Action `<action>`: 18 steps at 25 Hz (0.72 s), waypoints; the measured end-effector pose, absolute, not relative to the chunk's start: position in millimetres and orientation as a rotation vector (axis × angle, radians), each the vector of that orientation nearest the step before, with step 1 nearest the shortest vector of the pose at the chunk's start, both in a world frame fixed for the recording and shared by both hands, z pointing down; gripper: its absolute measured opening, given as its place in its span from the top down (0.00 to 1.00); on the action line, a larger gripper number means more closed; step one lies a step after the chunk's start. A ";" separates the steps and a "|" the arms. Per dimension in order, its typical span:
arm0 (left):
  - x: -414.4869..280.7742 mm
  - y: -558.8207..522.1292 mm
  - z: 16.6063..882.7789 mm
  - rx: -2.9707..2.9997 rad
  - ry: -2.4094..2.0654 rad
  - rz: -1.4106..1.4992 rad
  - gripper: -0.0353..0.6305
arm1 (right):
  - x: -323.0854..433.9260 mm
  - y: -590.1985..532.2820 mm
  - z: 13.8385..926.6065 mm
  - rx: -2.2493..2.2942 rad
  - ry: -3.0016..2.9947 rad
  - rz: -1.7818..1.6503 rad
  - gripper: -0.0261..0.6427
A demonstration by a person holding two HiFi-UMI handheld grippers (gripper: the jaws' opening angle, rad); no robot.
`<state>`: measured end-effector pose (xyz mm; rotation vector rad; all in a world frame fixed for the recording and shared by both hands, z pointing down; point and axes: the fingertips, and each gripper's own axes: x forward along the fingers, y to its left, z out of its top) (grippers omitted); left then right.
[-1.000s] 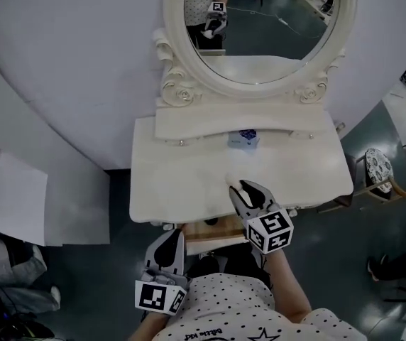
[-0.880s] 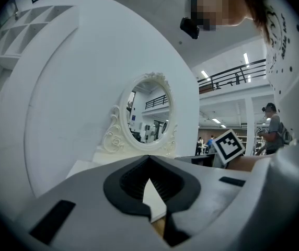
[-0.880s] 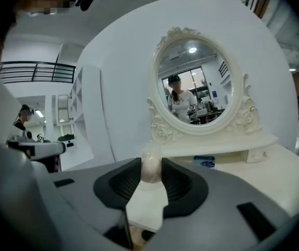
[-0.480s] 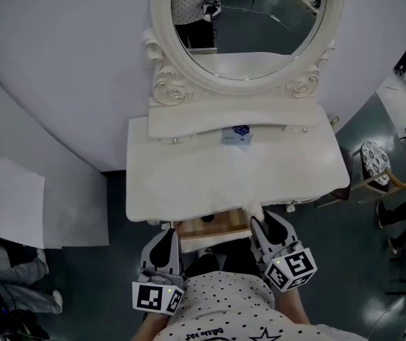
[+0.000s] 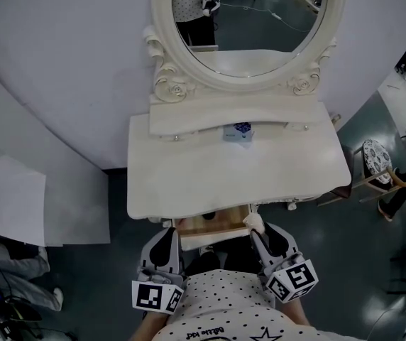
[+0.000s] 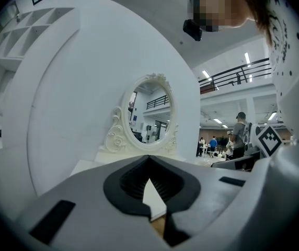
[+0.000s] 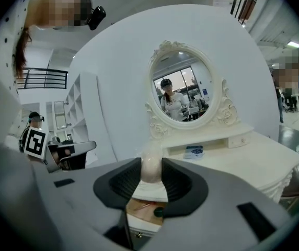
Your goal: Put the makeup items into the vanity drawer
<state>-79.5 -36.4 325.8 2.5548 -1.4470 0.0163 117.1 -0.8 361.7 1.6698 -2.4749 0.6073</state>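
Observation:
The white vanity [image 5: 231, 176] has its front drawer [image 5: 214, 228] pulled out, showing a wooden bottom. My right gripper [image 5: 258, 229] hovers over the drawer's right end, shut on a cream egg-shaped makeup sponge [image 5: 253, 222]. In the right gripper view the sponge [image 7: 151, 166] stands upright between the pads, and below it the drawer [image 7: 139, 207] holds a small dark round item [image 7: 159, 212]. My left gripper [image 5: 166, 236] rests just before the drawer's left end, tips together with nothing between them [image 6: 149, 160]. A small blue-and-white box [image 5: 238, 133] lies at the back of the tabletop.
An oval mirror [image 5: 253, 20] in a carved frame rises behind the tabletop, with a low shelf [image 5: 238, 116] under it. A round patterned stool [image 5: 377, 166] stands to the right of the vanity. White panels [image 5: 11, 201] lie on the floor at the left.
My right gripper has drawn back from the front of the tabletop to above the open drawer's right end, carrying the sponge. The left gripper has stayed put.

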 end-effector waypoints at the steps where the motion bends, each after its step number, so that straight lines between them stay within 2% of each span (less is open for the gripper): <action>1: -79.9 -35.9 326.1 2.552 -1.450 0.016 0.93 | 115.8 0.9 363.7 1.664 -2.473 0.615 0.77; 10: -94.4 -44.8 307.6 2.530 -1.542 -0.033 0.93 | 117.2 -12.9 345.4 1.658 -2.490 0.563 0.77; 18: -138.8 -37.9 311.7 2.443 -1.700 0.009 0.93 | 113.2 -6.4 351.6 1.682 -2.500 0.588 0.77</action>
